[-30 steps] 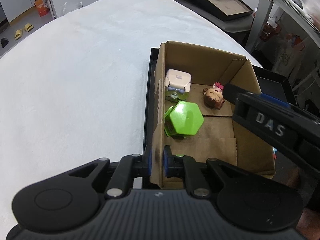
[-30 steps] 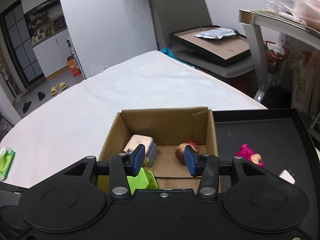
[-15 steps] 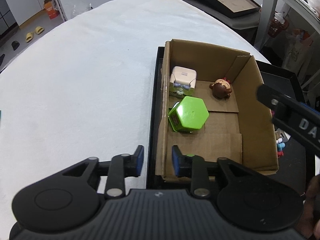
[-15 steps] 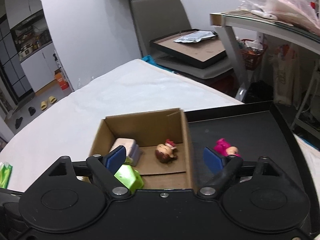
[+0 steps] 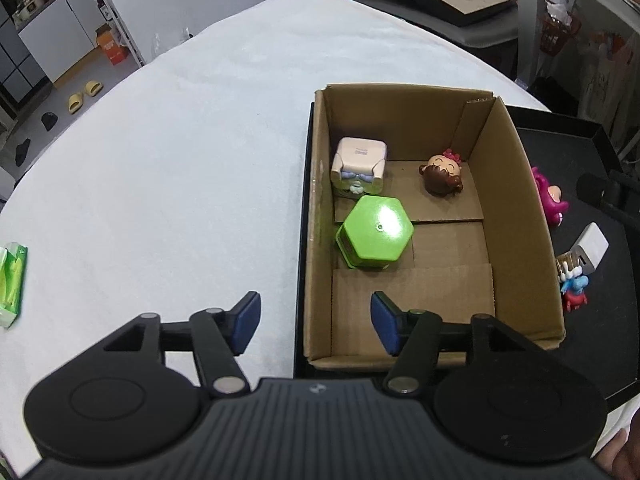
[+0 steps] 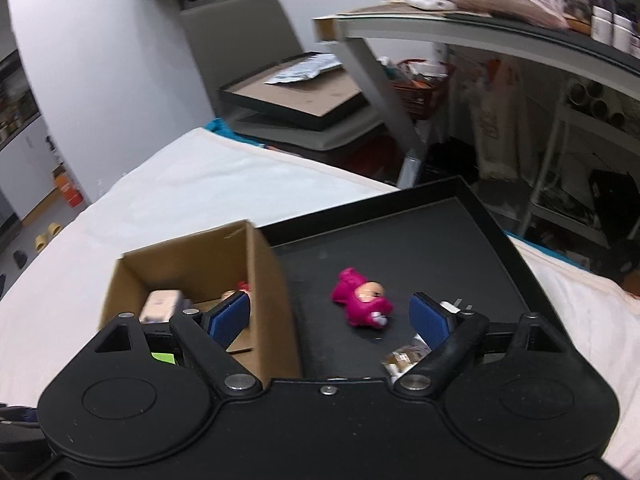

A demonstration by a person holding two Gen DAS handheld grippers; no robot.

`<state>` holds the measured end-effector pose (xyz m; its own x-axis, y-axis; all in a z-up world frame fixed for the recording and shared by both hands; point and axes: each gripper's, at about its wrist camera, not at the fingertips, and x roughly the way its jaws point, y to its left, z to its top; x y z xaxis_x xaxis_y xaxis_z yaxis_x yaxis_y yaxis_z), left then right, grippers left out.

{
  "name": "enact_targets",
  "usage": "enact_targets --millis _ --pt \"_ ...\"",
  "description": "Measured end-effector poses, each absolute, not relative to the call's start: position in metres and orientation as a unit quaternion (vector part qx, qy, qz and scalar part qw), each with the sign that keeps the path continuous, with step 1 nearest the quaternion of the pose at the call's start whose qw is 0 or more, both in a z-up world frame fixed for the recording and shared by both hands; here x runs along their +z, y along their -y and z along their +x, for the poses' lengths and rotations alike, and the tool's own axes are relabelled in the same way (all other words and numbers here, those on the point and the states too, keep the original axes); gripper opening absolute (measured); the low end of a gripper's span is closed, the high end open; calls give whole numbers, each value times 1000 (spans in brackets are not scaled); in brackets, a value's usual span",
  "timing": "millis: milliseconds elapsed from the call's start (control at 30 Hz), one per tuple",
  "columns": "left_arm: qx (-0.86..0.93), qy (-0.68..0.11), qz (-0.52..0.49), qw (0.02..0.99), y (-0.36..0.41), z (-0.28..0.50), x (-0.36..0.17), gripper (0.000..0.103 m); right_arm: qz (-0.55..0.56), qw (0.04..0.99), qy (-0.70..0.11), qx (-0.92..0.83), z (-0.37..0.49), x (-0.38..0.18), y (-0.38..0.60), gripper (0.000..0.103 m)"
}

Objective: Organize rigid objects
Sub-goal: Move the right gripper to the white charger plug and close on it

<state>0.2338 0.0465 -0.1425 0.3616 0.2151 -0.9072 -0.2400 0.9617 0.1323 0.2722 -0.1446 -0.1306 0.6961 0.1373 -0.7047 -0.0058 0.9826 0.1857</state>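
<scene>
Cardboard box [image 5: 516, 216] on the black tray [image 6: 400, 248] holds a glossy green hexagonal case [image 5: 376, 236]; a pink plush-like figurine [image 6: 360, 300] lies outside. Both left gripper [image 5: 316, 322] and right gripper [image 6: 332, 318], jaws just widening, grasp nothing.

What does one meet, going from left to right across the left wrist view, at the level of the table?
Green packet → white tablecloth → cardboard box, with the green hexagonal toy and then the brown-haired doll head in it → pink figure → white charger on the black tray.
</scene>
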Motion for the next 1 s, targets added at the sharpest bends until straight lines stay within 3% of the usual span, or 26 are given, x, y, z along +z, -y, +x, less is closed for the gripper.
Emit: enact_targets --millis 1000 --pt "183 -570 35 801 -30 258 -144 64 99 865 -486 -81 313 -209 190 86"
